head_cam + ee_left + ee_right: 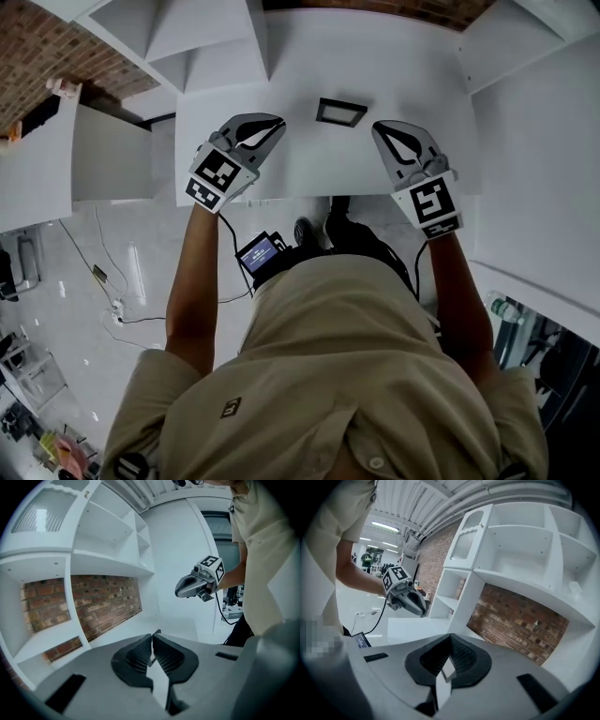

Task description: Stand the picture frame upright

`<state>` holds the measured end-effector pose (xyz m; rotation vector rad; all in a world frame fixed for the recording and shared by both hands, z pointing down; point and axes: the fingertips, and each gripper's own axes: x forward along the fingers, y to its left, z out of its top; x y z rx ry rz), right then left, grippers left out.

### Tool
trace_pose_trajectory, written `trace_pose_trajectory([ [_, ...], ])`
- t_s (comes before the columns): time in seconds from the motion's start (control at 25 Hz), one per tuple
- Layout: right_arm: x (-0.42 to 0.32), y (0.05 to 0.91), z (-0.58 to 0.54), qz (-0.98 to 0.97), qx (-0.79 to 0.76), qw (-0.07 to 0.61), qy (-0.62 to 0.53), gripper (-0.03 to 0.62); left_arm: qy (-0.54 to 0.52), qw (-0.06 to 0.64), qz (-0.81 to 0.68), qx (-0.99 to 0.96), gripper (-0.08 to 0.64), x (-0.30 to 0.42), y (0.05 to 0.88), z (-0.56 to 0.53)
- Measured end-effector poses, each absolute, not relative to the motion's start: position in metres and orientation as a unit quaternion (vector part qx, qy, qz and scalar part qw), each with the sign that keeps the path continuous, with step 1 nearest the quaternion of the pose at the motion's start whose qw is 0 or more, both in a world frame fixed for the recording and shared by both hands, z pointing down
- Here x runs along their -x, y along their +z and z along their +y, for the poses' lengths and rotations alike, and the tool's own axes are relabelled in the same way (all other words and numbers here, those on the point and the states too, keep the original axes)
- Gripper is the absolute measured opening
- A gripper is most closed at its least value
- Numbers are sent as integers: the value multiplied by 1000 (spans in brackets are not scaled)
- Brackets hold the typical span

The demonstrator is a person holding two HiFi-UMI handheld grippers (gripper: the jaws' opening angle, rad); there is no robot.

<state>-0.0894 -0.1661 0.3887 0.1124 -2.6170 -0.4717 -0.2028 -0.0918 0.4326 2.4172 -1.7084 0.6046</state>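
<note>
A small dark-rimmed picture frame (339,112) lies flat on the white table (309,56), between my two grippers and a little beyond their tips. To its left, my left gripper (274,122) hovers shut with nothing in its jaws. My right gripper (380,127) is on the frame's right, also shut and empty. In the right gripper view the closed jaws meet at the tips, and the frame (449,670) shows through the gap below them. The left gripper view shows its jaws pressed together, with the right gripper (197,584) beyond them.
White shelf compartments (520,550) with a brick wall (101,599) behind them rise past the table. Side panels (534,141) stand at the table's right and left. The table's front edge (319,195) is just under my grippers. A small screen (260,252) hangs at the person's waist.
</note>
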Motion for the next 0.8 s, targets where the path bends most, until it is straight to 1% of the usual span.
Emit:
trace_pose_trajectory([
  [0.08,82,374,-154,-960,-44,228,-155,5,198,56,-568,-797,9,199,419,-79],
  [0.28,76,347,-127,-970,-33,206,-123,5,198,56,-584,-786,8,200,386,-58],
  [0.44,54,323,-106,-977,-21,195,-87,5,201,49,-589,-781,7,182,347,-32],
  [0.64,8,295,-71,-981,-3,179,-72,3,209,28,-596,-775,6,139,305,13],
  [0.8,-40,279,-38,-984,-6,164,-68,3,228,23,-583,-780,6,83,295,49],
])
